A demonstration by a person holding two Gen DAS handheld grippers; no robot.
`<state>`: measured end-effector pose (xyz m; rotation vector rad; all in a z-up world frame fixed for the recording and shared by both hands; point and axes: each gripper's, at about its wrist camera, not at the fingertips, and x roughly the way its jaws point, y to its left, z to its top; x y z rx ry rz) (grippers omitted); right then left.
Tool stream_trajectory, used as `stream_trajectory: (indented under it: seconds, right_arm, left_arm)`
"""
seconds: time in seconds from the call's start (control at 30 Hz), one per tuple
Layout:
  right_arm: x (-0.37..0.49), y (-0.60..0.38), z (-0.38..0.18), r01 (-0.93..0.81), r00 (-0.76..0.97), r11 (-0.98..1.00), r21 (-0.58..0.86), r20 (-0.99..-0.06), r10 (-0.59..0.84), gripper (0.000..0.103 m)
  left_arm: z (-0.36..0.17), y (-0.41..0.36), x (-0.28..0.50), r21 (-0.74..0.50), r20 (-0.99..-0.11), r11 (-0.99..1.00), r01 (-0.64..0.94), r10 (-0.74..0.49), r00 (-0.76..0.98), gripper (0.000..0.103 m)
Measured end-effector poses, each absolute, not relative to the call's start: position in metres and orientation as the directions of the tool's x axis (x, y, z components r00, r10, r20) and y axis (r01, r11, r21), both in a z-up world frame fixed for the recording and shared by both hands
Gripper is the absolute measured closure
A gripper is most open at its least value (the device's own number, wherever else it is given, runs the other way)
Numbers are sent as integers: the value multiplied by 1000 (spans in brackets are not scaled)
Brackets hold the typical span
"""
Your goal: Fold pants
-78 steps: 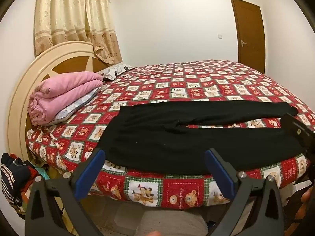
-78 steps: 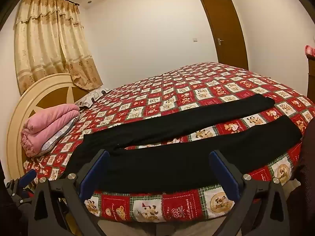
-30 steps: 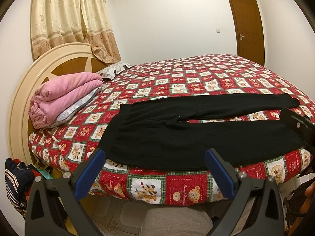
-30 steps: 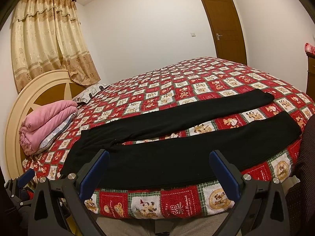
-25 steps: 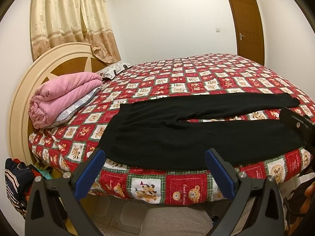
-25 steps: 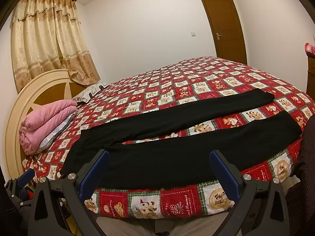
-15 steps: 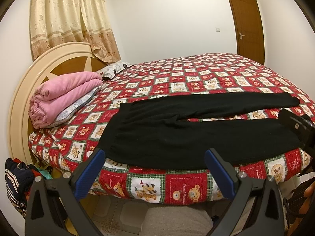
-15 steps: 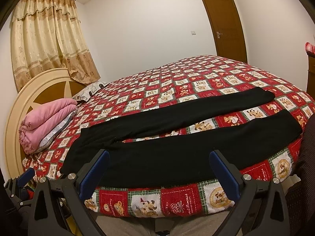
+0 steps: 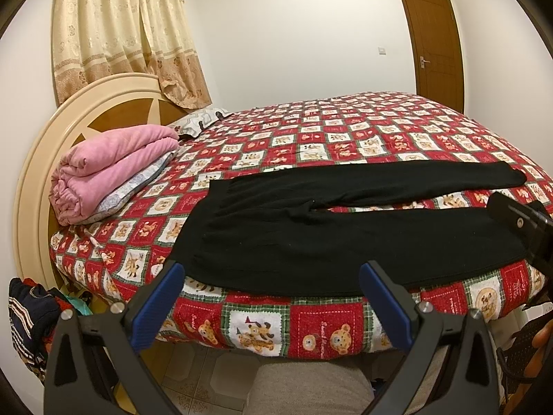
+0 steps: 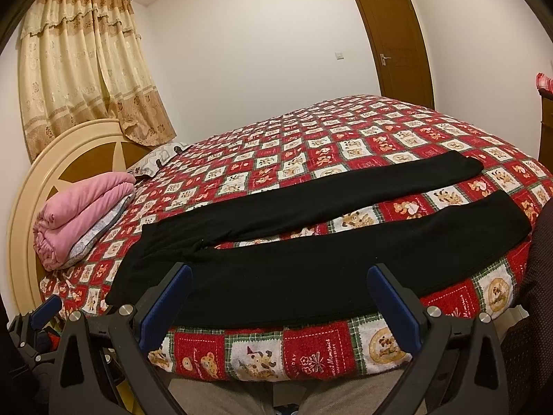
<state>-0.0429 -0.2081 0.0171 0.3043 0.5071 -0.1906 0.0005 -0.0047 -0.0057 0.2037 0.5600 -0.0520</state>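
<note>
Black pants [image 9: 345, 235] lie flat on the red patterned bed [image 9: 331, 145], waist to the left, both legs stretched to the right and split apart. They also show in the right wrist view [image 10: 311, 242]. My left gripper [image 9: 271, 276] is open and empty, held off the bed's near edge in front of the waist end. My right gripper [image 10: 280, 278] is open and empty, off the near edge in front of the nearer leg. The right gripper also shows at the right edge of the left wrist view [image 9: 518, 221].
A folded pink blanket [image 9: 110, 169] lies on a pillow by the round headboard [image 9: 45, 131] at left. Clothes [image 9: 27, 314] are piled on the floor at lower left. A brown door [image 9: 432, 45] is at the back right. My knee [image 9: 311, 387] is below.
Both grippers have risen slightly and tipped a little, so the bed sits lower in view. The pants have not moved.
</note>
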Motion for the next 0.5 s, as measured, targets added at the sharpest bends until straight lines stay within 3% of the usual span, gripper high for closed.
stream_trajectory:
  seconds: [0.5]
  right_arm:
    - [-37, -215, 10, 269, 842, 931, 248, -529, -102, 1]
  left_arm:
    - [-17, -2, 6, 159, -578, 981, 115, -2, 816, 0]
